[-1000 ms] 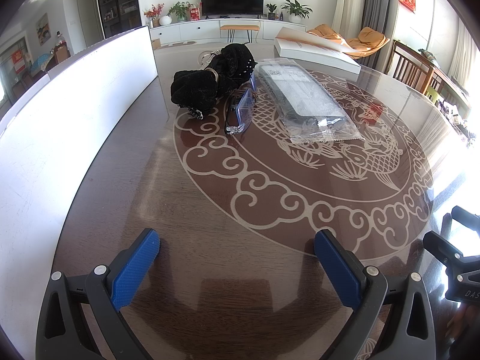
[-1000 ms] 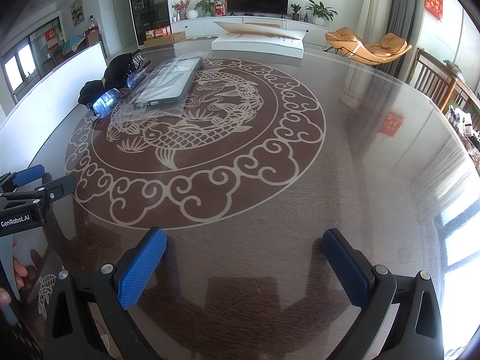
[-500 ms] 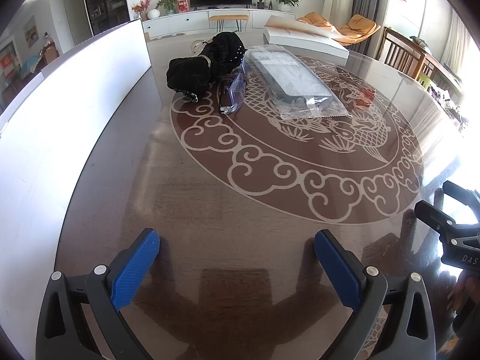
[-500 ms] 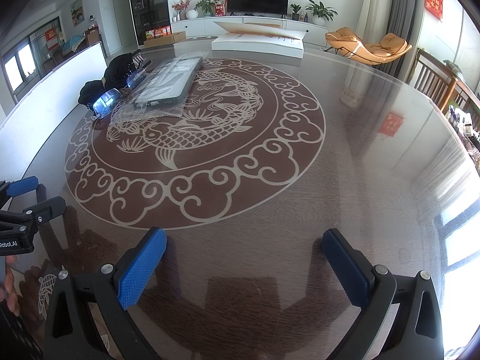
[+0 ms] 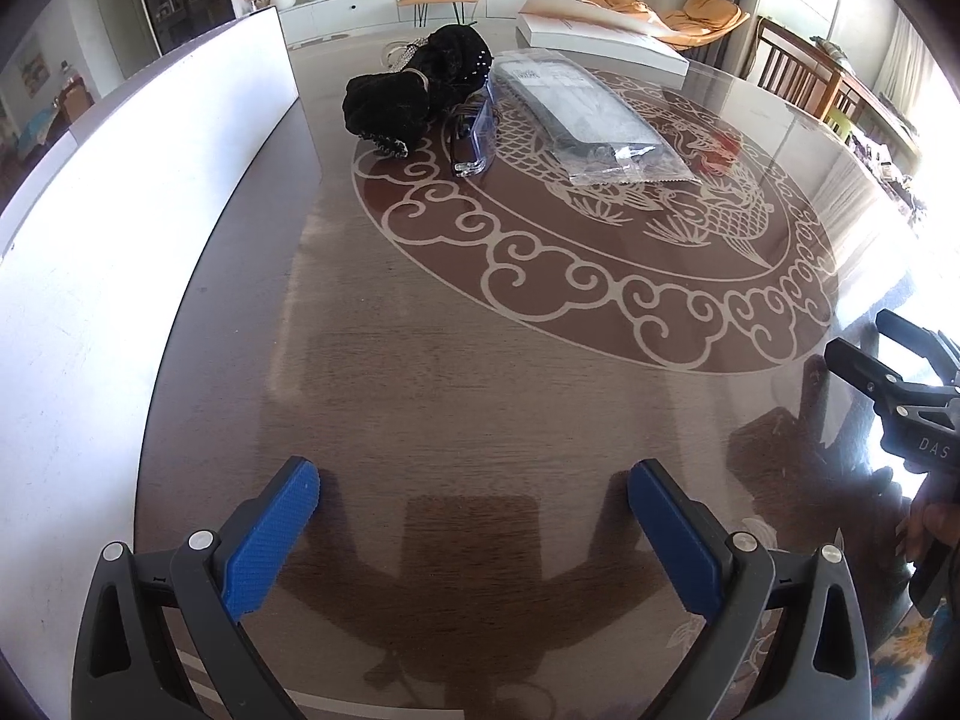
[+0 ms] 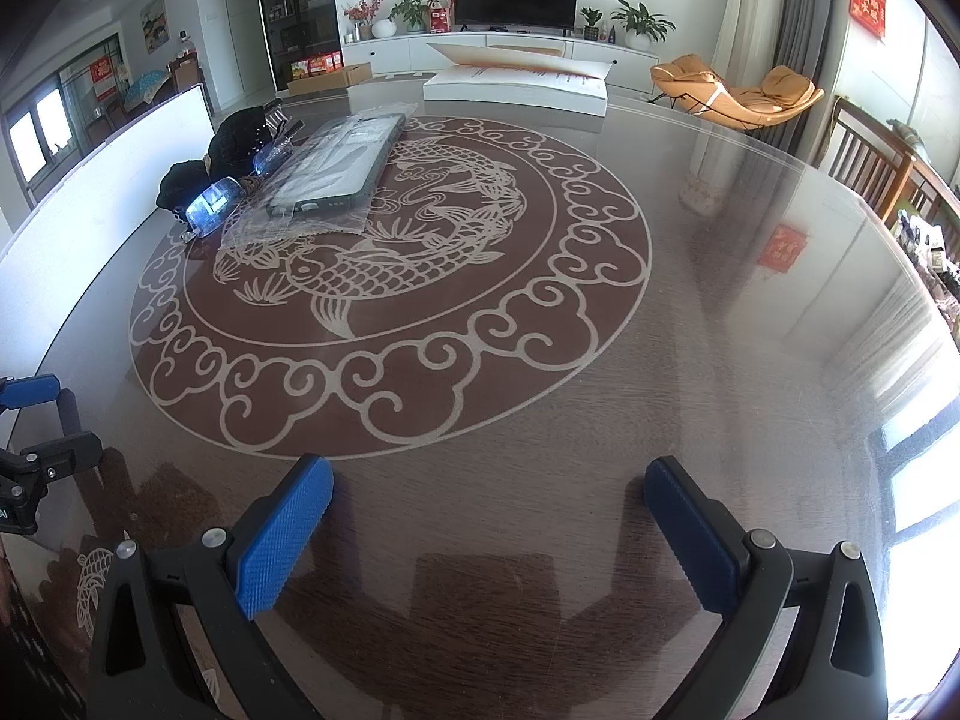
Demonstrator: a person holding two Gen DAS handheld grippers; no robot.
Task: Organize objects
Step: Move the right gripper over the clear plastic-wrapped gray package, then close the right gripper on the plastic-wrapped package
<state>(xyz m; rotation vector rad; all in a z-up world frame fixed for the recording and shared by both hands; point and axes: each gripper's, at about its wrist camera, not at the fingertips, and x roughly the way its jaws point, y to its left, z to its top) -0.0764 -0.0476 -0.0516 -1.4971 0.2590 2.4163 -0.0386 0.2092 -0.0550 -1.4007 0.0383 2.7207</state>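
Note:
On the far side of a round glass-topped table (image 5: 456,372) lie a black fabric bundle (image 5: 414,90), clear safety glasses (image 5: 474,132) and a dark flat item in a clear plastic bag (image 5: 588,120). The right wrist view shows the same bundle (image 6: 234,150), glasses (image 6: 210,207) and bagged item (image 6: 330,168) at the far left. My left gripper (image 5: 474,516) is open over bare table near the front edge, far from them. My right gripper (image 6: 489,516) is open too, with nothing between its blue pads. Each gripper shows at the edge of the other's view.
A tall white board (image 5: 90,252) stands along the table's left edge. A flat white box (image 6: 516,81) lies at the table's far edge. Wooden chairs (image 6: 870,162) stand to the right. A person's hand (image 5: 927,531) holds the right gripper's handle.
My left gripper has drawn back toward the table's near edge, so the objects look farther away. The right gripper has stayed put.

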